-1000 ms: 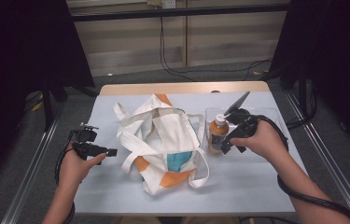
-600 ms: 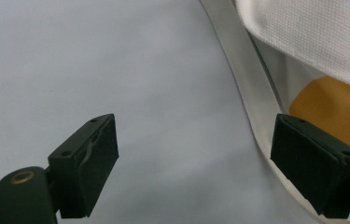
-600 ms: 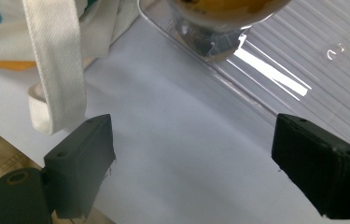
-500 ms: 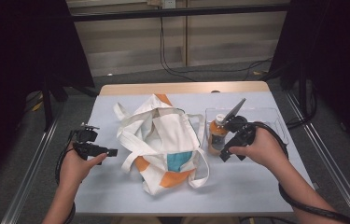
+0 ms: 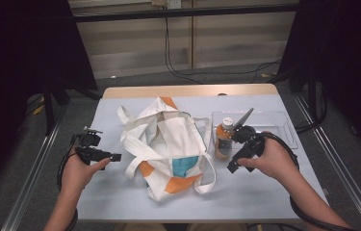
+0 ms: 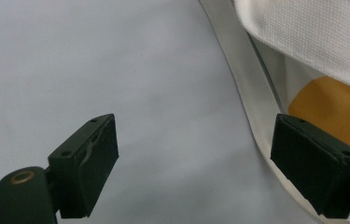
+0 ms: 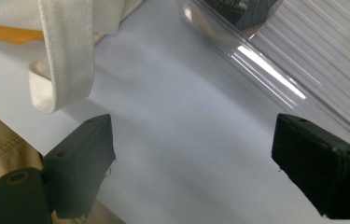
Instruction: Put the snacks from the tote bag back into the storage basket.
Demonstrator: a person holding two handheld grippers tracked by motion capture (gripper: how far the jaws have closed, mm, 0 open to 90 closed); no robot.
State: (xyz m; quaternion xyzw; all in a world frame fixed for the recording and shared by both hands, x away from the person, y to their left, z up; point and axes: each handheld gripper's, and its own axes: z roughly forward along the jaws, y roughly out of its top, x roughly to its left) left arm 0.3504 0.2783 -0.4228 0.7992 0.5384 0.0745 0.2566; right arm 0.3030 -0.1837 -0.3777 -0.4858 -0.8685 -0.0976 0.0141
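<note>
A white tote bag (image 5: 175, 139) with orange and teal patches lies crumpled in the middle of the table. To its right a bottle (image 5: 224, 139) of orange drink with a white cap stands upright at the left end of a clear plastic tray (image 5: 279, 126). My right gripper (image 5: 233, 166) is open just in front of the bottle, over bare table; in the right gripper view (image 7: 193, 172) nothing lies between its jaws. My left gripper (image 5: 114, 157) sits left of the bag, open and empty (image 6: 193, 177), with a bag strap (image 6: 252, 107) beside its right jaw.
The table (image 5: 264, 192) has a pale blue-grey cover and a wooden strip along the far edge. A loop of bag strap (image 7: 65, 51) lies left of the right gripper's jaws. The tray's ribbed wall (image 7: 303, 56) is to their upper right. Metal rails flank the table.
My right gripper has come down and toward the near edge, away from the bottle's top. The left gripper and the bag have stayed put.
</note>
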